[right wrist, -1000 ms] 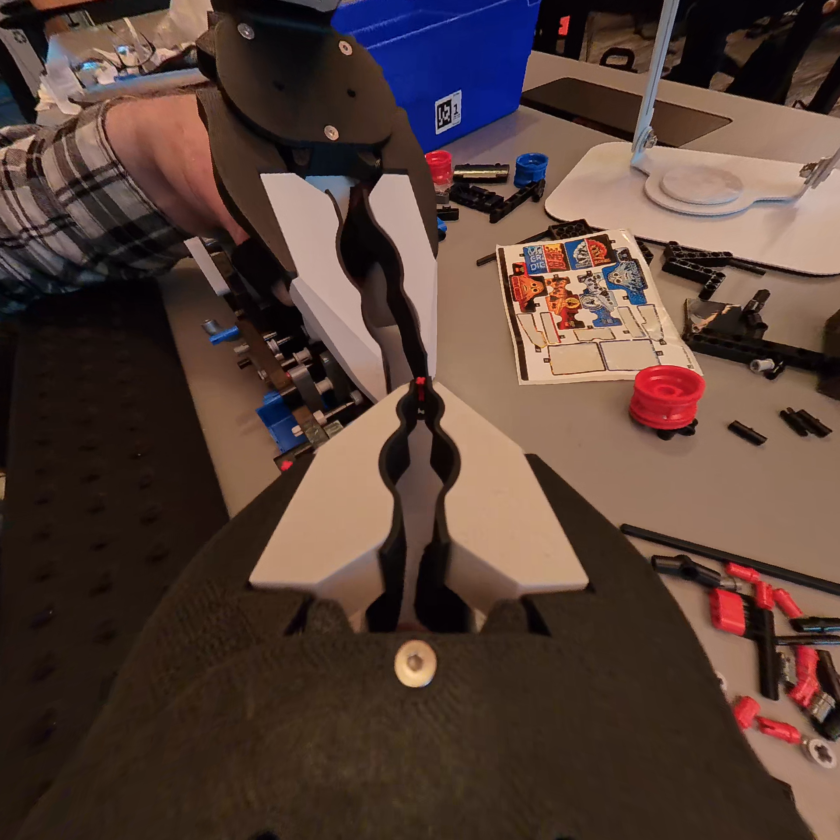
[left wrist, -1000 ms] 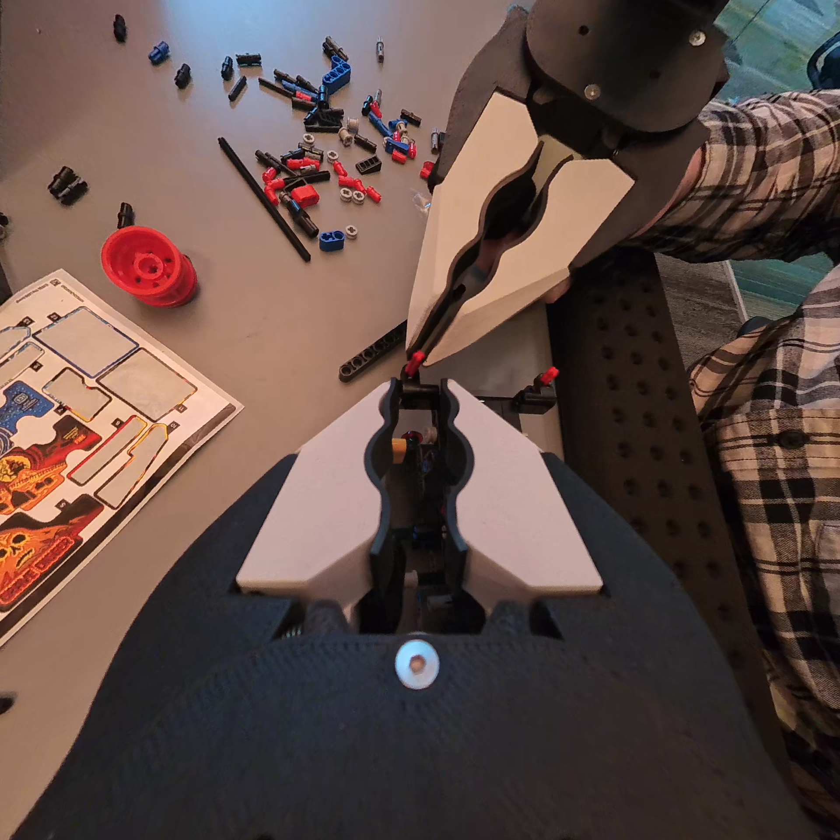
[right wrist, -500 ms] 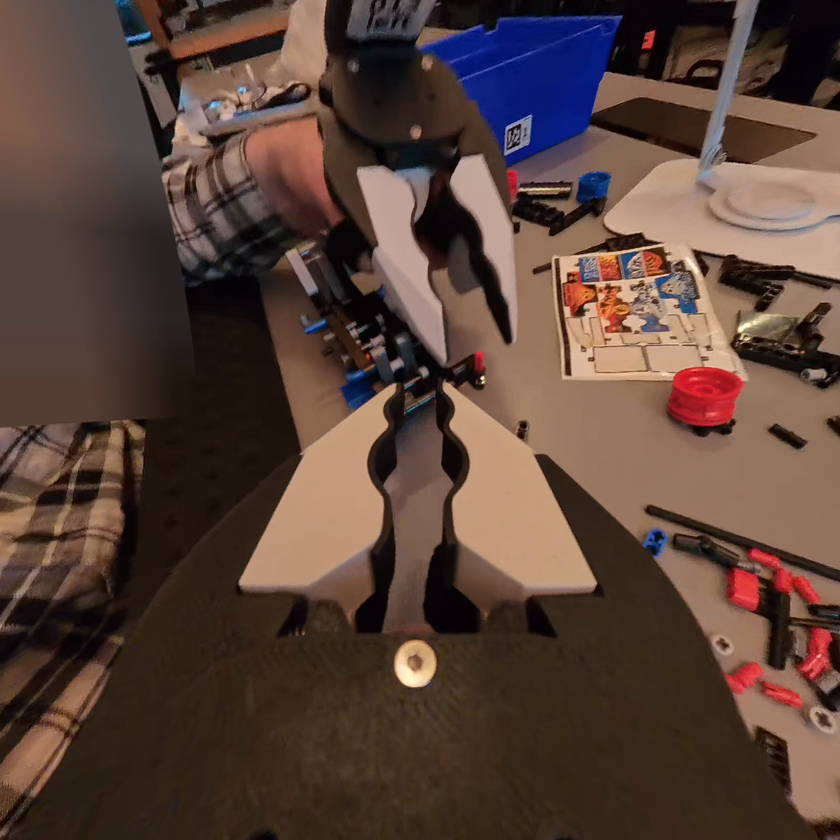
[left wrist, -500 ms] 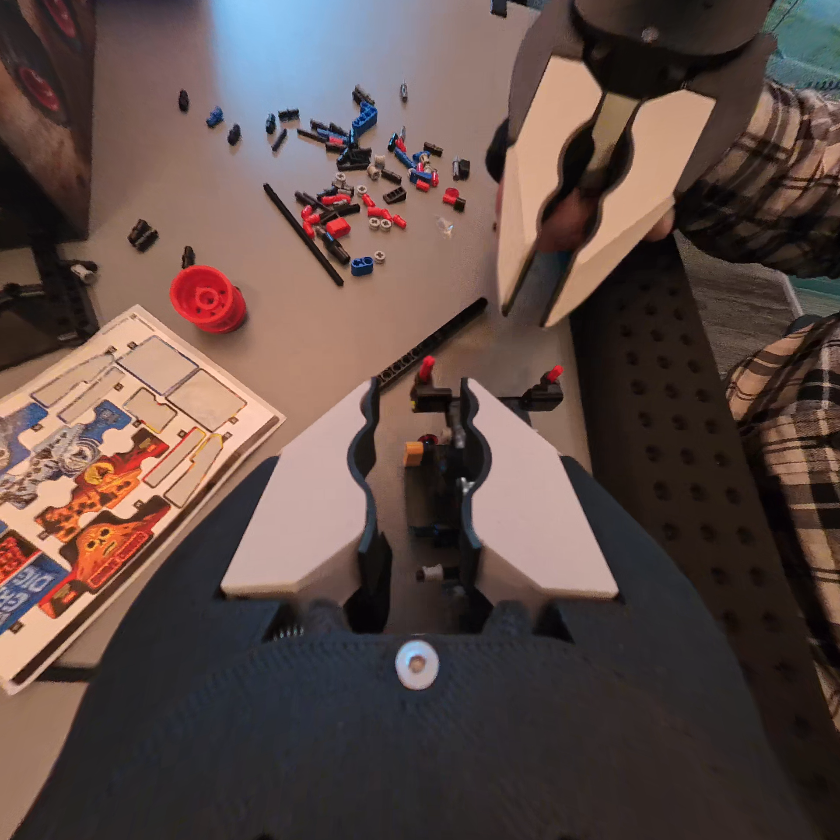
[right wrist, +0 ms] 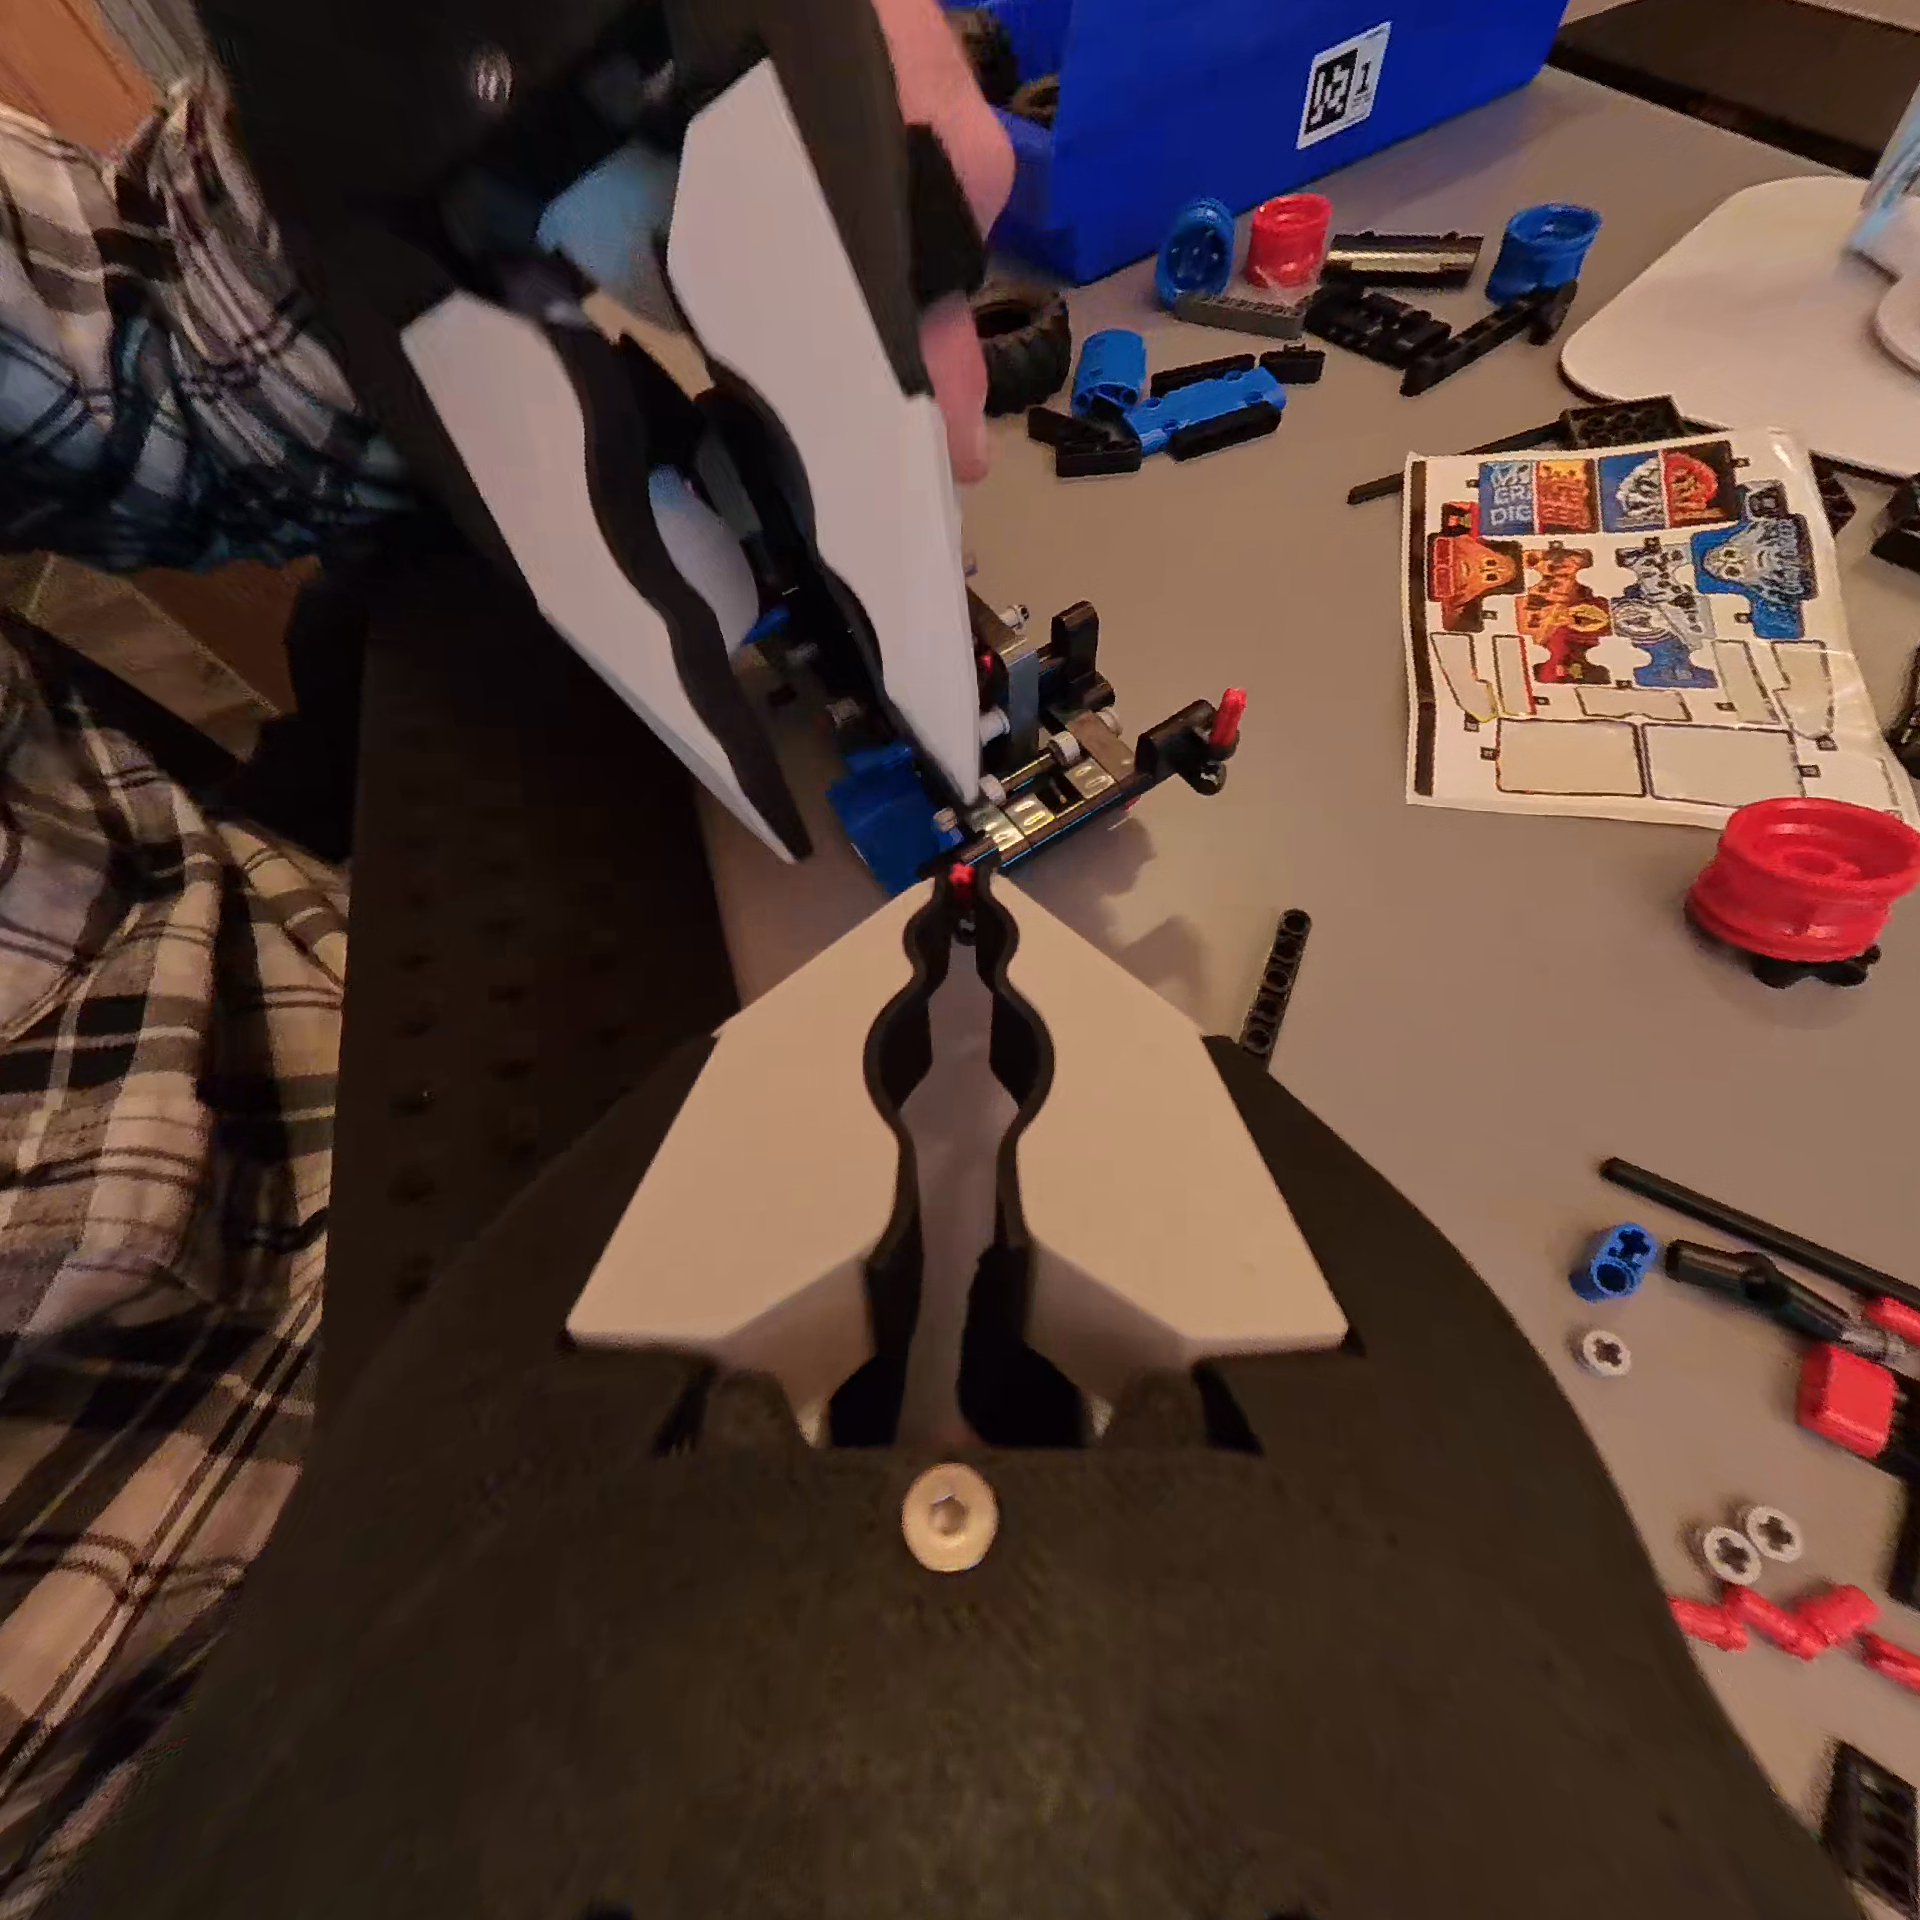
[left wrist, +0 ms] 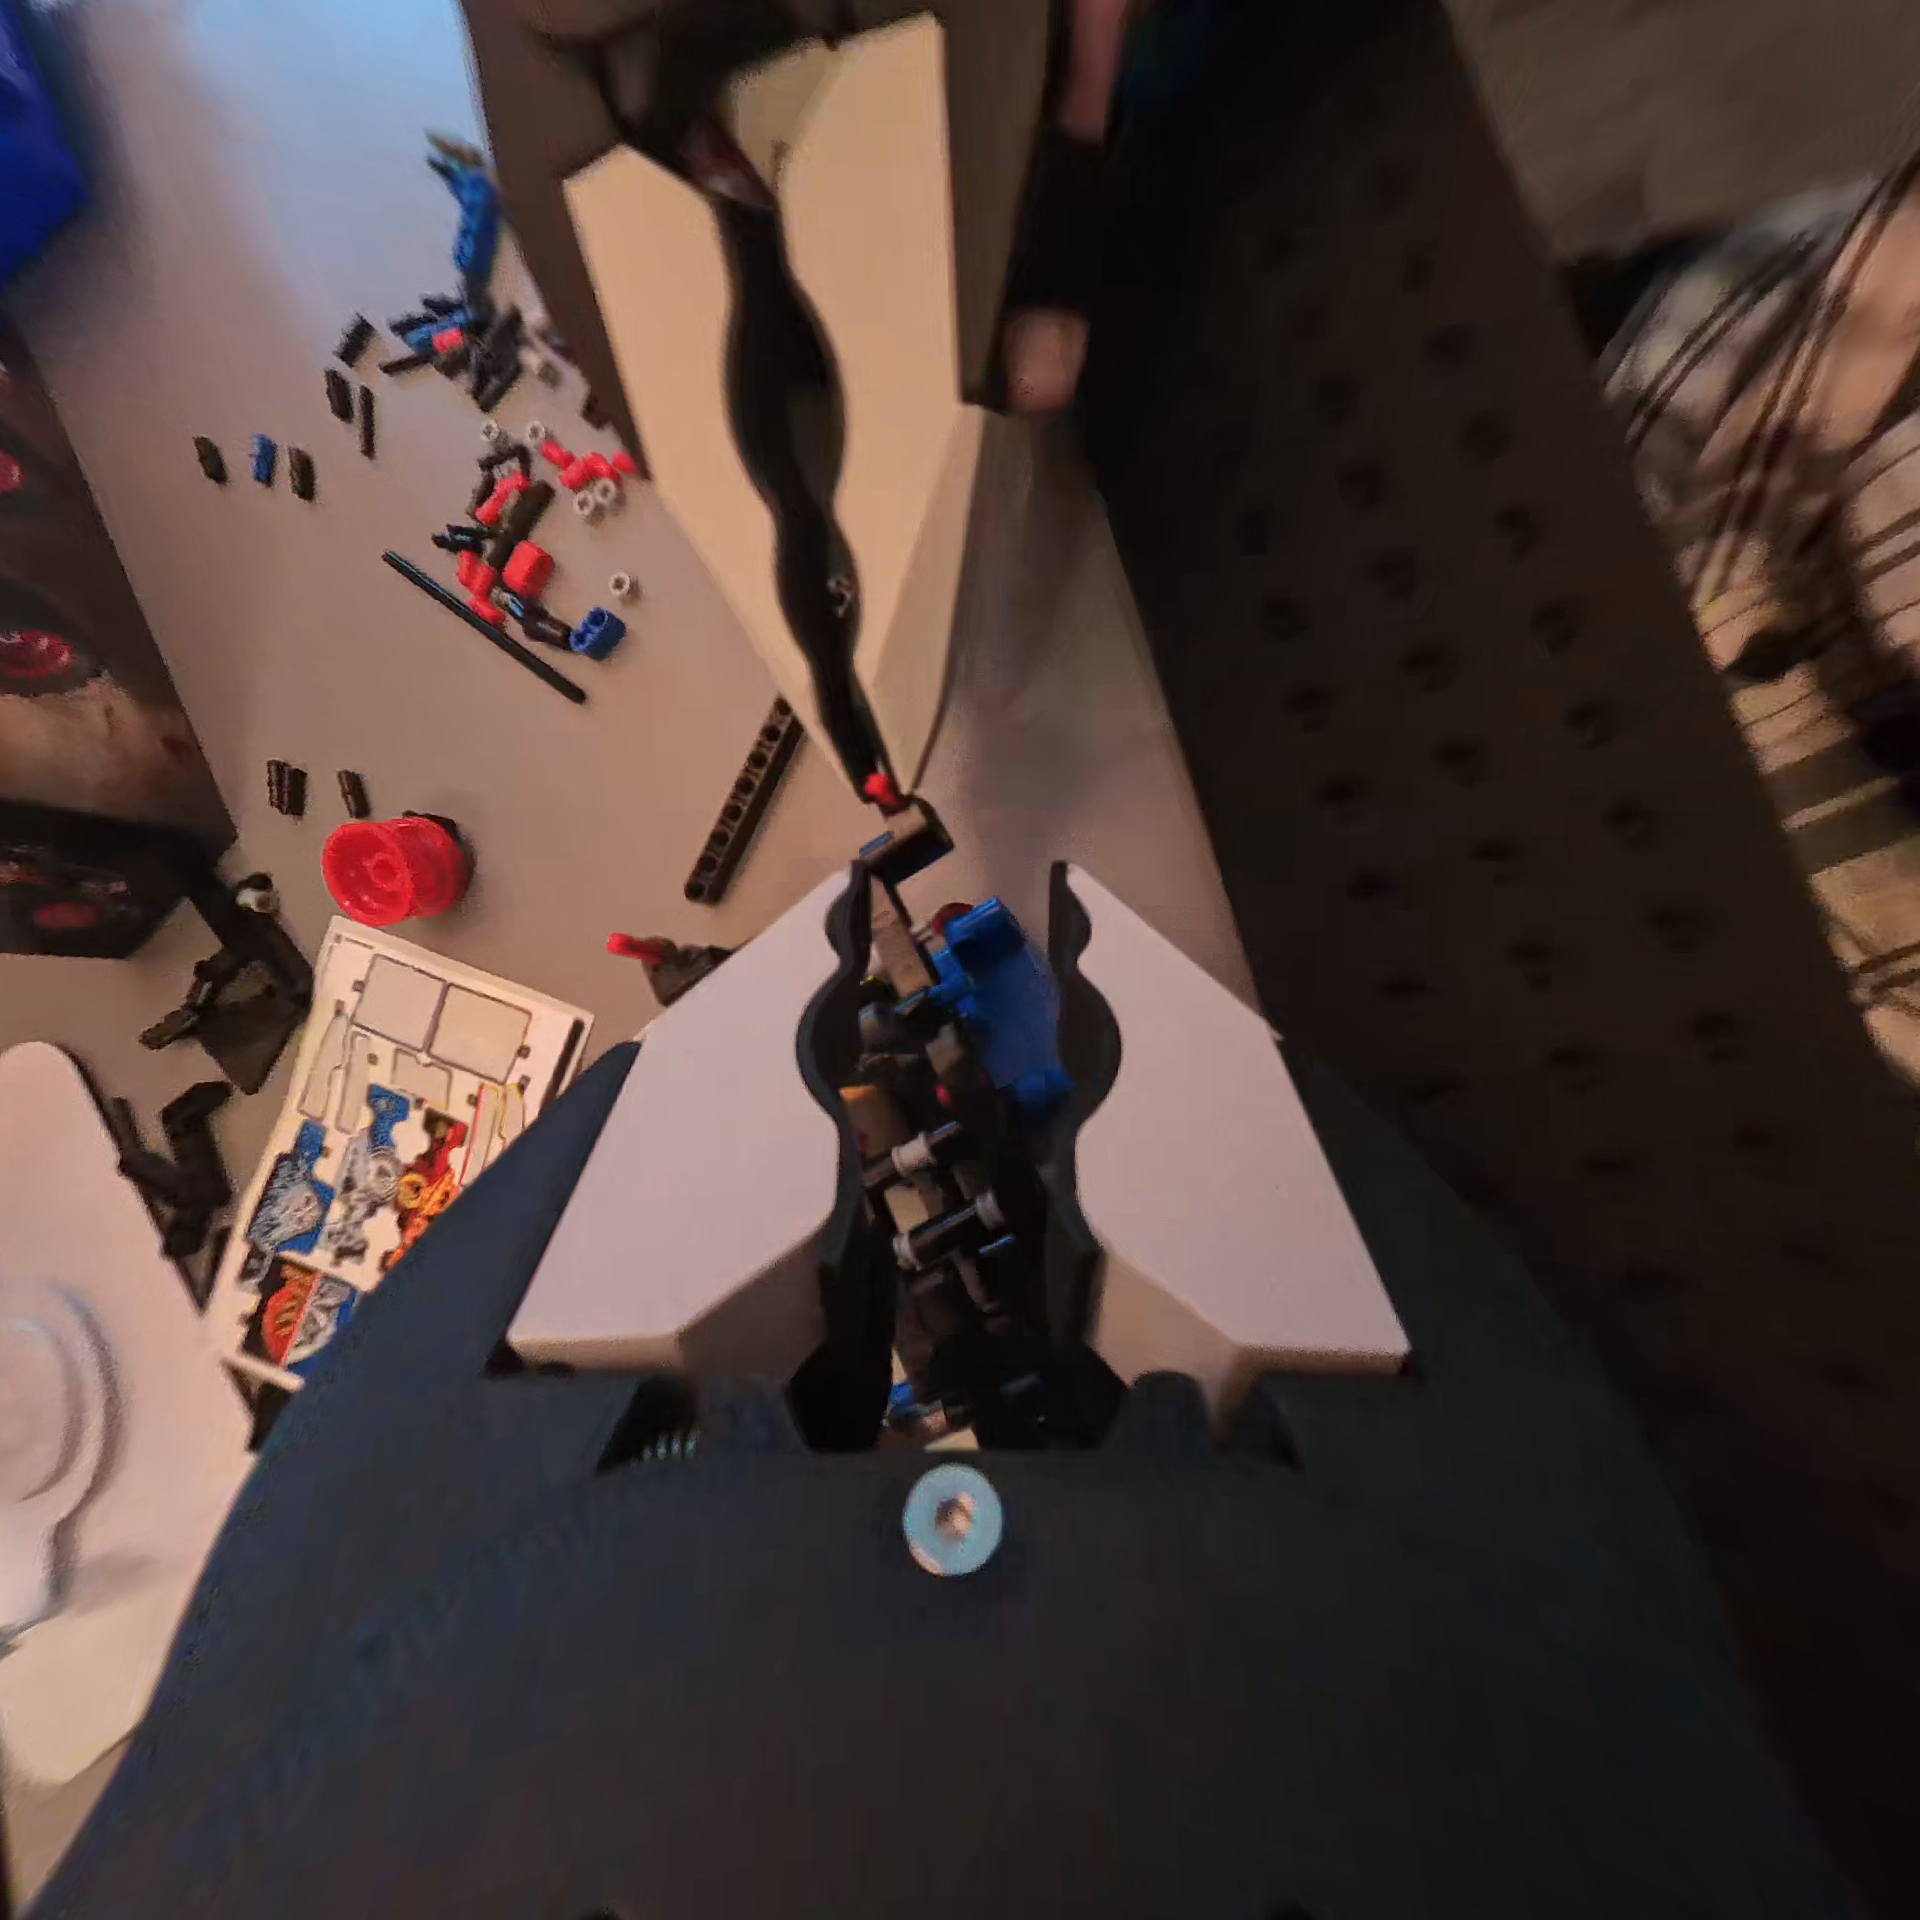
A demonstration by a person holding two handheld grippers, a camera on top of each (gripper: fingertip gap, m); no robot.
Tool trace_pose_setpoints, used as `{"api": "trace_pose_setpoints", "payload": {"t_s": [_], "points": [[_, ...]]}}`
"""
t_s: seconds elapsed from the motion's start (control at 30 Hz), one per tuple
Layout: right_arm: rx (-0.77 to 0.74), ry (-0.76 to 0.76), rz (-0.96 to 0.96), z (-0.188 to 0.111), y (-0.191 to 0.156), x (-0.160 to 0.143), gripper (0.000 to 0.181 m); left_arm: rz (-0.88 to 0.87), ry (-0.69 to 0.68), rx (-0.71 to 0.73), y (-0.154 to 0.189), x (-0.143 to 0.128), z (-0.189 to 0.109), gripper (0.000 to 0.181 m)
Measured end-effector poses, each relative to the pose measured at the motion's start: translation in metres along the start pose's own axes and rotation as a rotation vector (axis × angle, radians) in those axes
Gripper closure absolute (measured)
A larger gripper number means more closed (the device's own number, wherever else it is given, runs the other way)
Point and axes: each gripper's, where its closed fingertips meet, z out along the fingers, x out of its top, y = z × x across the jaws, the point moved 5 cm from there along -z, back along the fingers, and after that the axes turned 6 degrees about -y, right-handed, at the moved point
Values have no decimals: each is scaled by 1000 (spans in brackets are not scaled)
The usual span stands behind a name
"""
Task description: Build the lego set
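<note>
Left wrist view
Your left gripper: clamped on the lego assembly, which sits between its fingers, black beams with a blue block on the right.
Your right gripper: comes in from the top, fingertips pinched on a red pin right at the assembly's front end.
In the way: the right gripper's white fingers hide the tabletop behind them.
Around: one red wheel hub, one sticker sheet, one long black beam, one thin black axle, and a loose scatter of small parts, too blurred to count.

Right wrist view
Your right gripper: closed on the red pin, touching the assembly near the tabletop's near edge, beside a dark perforated mat.
Your left gripper: closed around the assembly, covering most of it.
Around: one blue bin, three blue hubs by it, two red hubs in all, one black tyre.
</note>
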Motion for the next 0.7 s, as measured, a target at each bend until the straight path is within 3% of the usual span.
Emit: {"api": "trace_pose_setpoints", "payload": {"t_s": [0.1, 0.3, 0.47, 0.7], "points": [[11, -6, 31, 3, 2, 2, 179, 48, -90, 58, -3, -3, 12, 150], [60, 18, 107, 5, 8, 13, 180, 107, -142, 105, -16, -6, 21, 162], [6, 76, -11, -4, 11, 22, 178, 47, -50, 11, -23, -11, 15, 162], [-157, 2, -296, 1, 9, 21, 176, -18, 85, -120, -31, -11, 5, 163]]}}
